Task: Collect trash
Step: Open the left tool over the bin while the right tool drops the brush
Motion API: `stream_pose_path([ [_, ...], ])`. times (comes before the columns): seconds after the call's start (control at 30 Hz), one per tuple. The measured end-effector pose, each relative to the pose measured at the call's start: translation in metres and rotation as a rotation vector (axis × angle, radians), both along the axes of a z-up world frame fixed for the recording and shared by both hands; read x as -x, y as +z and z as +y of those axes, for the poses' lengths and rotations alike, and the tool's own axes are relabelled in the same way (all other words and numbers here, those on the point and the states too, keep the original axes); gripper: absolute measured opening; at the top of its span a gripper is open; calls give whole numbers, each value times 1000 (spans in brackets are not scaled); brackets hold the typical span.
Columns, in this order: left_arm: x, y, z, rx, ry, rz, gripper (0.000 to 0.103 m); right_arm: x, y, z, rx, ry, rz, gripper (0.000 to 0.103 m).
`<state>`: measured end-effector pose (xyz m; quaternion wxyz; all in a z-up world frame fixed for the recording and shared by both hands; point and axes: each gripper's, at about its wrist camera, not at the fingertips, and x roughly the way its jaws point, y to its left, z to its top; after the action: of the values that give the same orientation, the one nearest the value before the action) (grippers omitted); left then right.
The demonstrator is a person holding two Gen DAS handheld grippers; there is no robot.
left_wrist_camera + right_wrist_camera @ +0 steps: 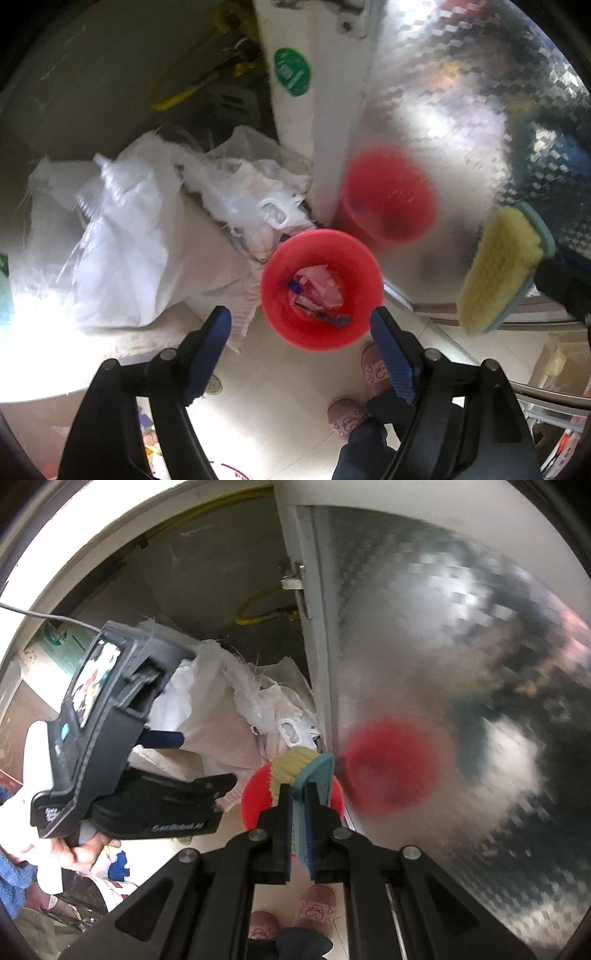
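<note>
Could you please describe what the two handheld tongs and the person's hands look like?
Both tongs, left tongs and right tongs, have black linkage arms with silver pivot bolts and blue ribbed finger pads. The left unit's dark grey housing bears white GenRobot.AI lettering, a trailing thin cable, and is gripped by a bare hand.

Both wrist cameras are looking steeply down at the floor from close above, sharing the red bucket beside the metal door.

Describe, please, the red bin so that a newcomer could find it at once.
Start at the shiny patterned metal door; at its foot, beside the white door frame, stands the red bin on pale floor tiles. Unlike the white plastic bags heaped to its left, it is round, open-topped and holds scraps.
</note>
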<state>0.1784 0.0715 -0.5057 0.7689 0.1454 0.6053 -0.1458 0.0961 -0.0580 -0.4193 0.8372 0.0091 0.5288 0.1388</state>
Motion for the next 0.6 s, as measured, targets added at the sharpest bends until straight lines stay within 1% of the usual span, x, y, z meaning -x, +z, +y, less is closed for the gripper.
stream_pose_path([
  [0.27, 11, -12, 32, -24, 76, 13, 76, -16, -27, 26, -5, 116, 23, 5],
  [0.37, 15, -14, 41, -29, 106, 0, 76, -21, -37, 38, 2, 155, 17, 6],
  [0.47, 19, -16, 51, -29, 139, -2, 81, -26, -46, 47, 14, 191, 12, 7],
  [0.5, 21, -16, 54, -28, 151, -4, 81, -26, -49, 49, 25, 203, 8, 10],
  [0.53, 23, -16, 58, -27, 160, -6, 81, -27, -50, 52, 35, 220, 7, 17],
  [0.57, 24, -17, 61, -27, 170, -9, 81, -27, -53, 55, 44, 238, 5, 21],
  [0.6, 26, -17, 64, -27, 178, -12, 81, -27, -54, 55, 59, 246, -2, 35],
])
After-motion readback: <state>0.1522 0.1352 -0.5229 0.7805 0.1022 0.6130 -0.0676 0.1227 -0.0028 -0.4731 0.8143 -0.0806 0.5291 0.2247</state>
